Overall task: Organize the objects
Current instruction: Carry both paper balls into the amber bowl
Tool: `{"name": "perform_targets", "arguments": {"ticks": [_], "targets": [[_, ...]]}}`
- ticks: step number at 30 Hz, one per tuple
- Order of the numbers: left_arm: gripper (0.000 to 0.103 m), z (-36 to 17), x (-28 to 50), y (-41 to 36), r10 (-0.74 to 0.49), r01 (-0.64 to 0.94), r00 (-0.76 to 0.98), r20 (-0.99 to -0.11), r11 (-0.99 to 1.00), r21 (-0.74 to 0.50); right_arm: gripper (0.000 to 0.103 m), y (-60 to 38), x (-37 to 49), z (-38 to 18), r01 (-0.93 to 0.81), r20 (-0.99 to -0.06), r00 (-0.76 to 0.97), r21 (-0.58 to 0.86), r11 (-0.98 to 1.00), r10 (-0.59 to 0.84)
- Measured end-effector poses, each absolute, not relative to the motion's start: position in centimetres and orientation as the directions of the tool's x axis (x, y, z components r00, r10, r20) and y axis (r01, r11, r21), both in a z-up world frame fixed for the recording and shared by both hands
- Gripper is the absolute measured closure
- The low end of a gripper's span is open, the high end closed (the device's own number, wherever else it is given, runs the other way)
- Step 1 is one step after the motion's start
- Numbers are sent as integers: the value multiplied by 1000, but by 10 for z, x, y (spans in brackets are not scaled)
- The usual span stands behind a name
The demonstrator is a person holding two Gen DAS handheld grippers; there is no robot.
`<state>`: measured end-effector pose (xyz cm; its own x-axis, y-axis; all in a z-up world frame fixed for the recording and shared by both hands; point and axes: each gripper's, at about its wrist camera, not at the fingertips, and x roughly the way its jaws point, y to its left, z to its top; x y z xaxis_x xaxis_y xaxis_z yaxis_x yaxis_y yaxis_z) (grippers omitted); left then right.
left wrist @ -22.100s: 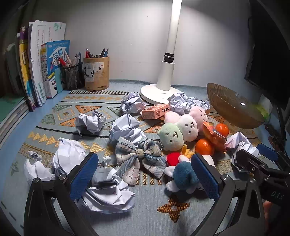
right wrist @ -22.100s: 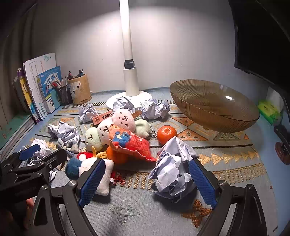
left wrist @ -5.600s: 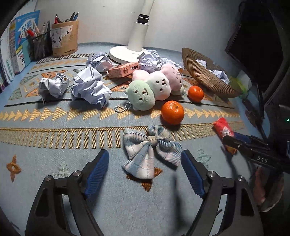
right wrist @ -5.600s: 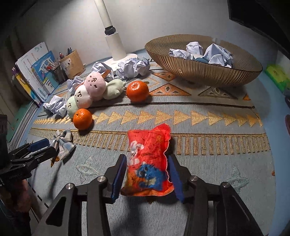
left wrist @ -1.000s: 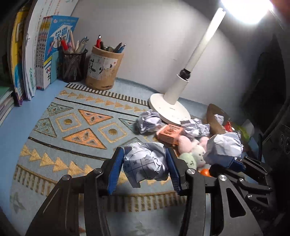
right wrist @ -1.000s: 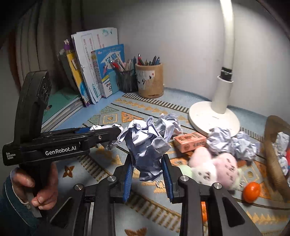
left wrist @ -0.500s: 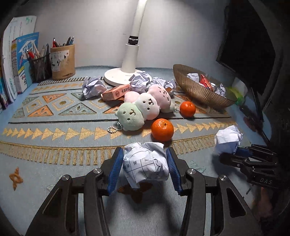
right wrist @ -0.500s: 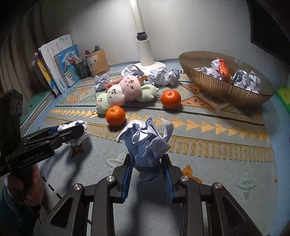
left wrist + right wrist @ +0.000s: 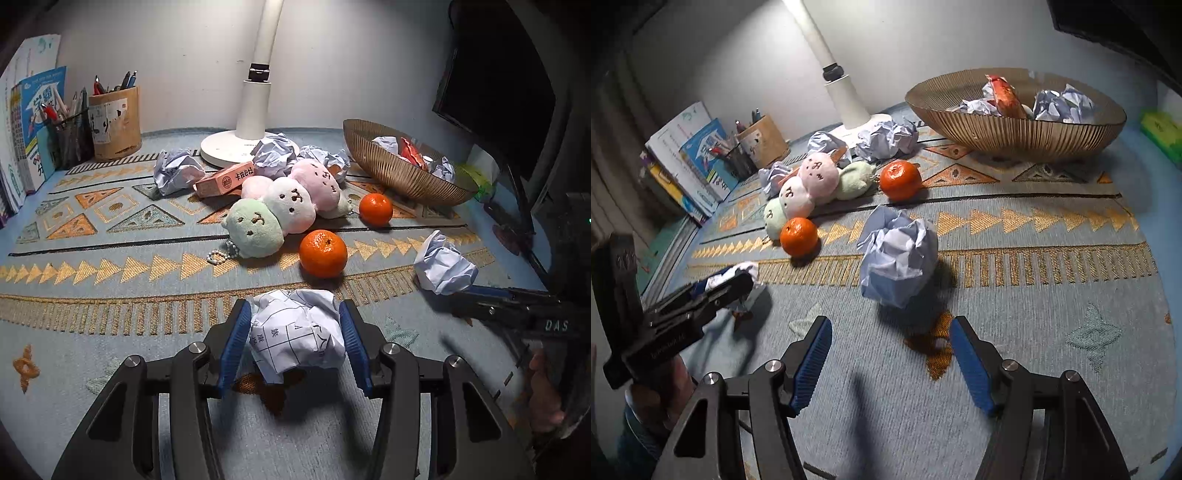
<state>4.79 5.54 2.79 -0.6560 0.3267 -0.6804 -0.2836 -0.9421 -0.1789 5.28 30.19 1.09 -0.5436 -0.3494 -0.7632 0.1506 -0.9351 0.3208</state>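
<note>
Our left gripper [image 9: 294, 338] is clamped on a printed paper ball [image 9: 295, 334], pads pressing both sides, held low over the mat's [image 9: 110, 295] near edge. Our right gripper [image 9: 889, 360] has just been opening: the jaws stand apart with nothing between them, and its paper ball [image 9: 897, 254] sits free on the mat just ahead of the fingertips, roughly centred on the gap, toward the far side. The ball is a rough lump with no real long axis, so approach angle shouldn't matter much. The bowl [image 9: 1015, 125] at the mat's far right corner already holds crumpled paper and a red snack bag [image 9: 1003, 96]; we judge that's the bin for trash. It lies ahead and right of both grippers, well apart from them, and the right hand looks nearer. Key relation for the next move: the released ball lies between the right fingers and the bowl, on nearly the same line, so a short push forward re-grips it, while the left must carry its ball across past the near orange [image 9: 323, 253]. Still loose at the far edge by the lamp base [image 9: 236, 147]: more paper balls, three plushies [image 9: 284, 210], a pink box [image 9: 225, 181] and the second orange [image 9: 376, 209].
</note>
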Motion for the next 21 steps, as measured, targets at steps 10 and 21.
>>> {"name": "perform_targets", "arguments": {"ticks": [10,21], "targets": [[56,28,49,64,300,-288,-653,-696,-948,-138,65,299,20,8,27,-755,-583,352,-936,-301],[56,120,12,151,480,-469,-653,-586,-864,-184,66,368,41,88,-25,-627,-758,303,-953,-179]]}}
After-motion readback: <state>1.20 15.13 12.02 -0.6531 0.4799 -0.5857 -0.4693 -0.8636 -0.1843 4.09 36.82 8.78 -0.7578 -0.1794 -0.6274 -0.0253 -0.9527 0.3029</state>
